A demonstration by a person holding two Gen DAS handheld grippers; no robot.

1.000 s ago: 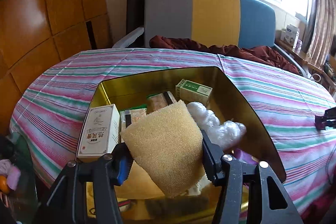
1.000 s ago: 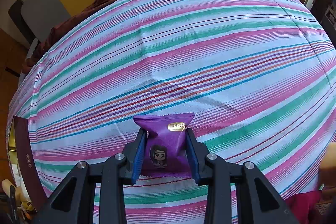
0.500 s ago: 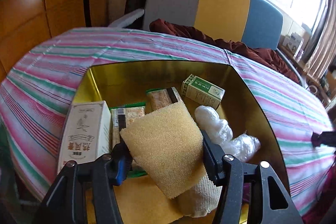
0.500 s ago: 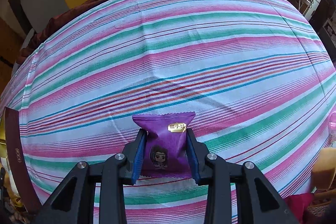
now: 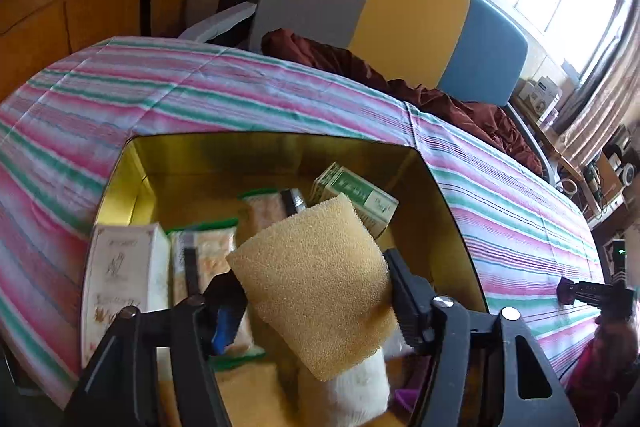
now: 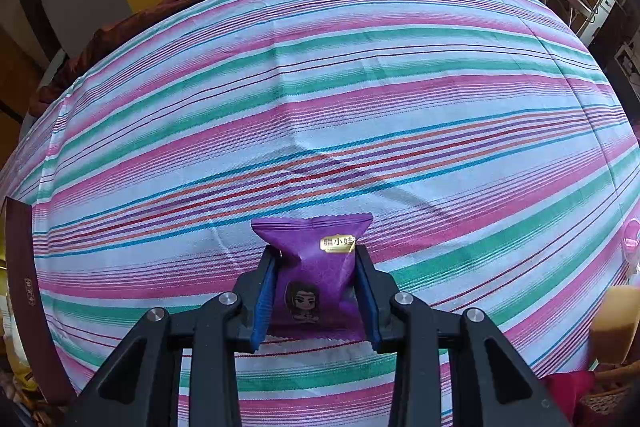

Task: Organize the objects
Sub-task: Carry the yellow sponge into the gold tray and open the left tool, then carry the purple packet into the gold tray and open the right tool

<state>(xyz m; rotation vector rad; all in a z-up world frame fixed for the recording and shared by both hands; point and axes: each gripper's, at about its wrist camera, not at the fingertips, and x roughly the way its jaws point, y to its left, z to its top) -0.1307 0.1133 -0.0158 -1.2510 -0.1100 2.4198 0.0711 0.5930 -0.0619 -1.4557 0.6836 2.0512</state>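
Status: sorting well advanced. The gold-lined box [image 5: 440, 195] directly below and ahead of the left gripper [image 5: 316, 301] already holds a white carton [image 5: 120, 275] to the gripper's left, two snack packets [image 5: 208, 247] just ahead, a green-and-white carton [image 5: 356, 195] beyond its fingertips, and a white roll [image 5: 352, 387] beneath.

The yellow sponge [image 5: 316, 283] sits between the left jaws, which are opening; the left pad stands clear of it, while the right one is at its edge, so it is judged as being released into the box.

Outstanding: the purple snack packet [image 6: 316, 275], clamped in the right gripper [image 6: 316, 299] above the striped tablecloth [image 6: 320, 87], which shows no other loose items ahead.

Pose: left gripper angled down over the box; right gripper pitched steeply down at the cloth, with the box's dark outer wall [image 6: 24, 287] far to its left.
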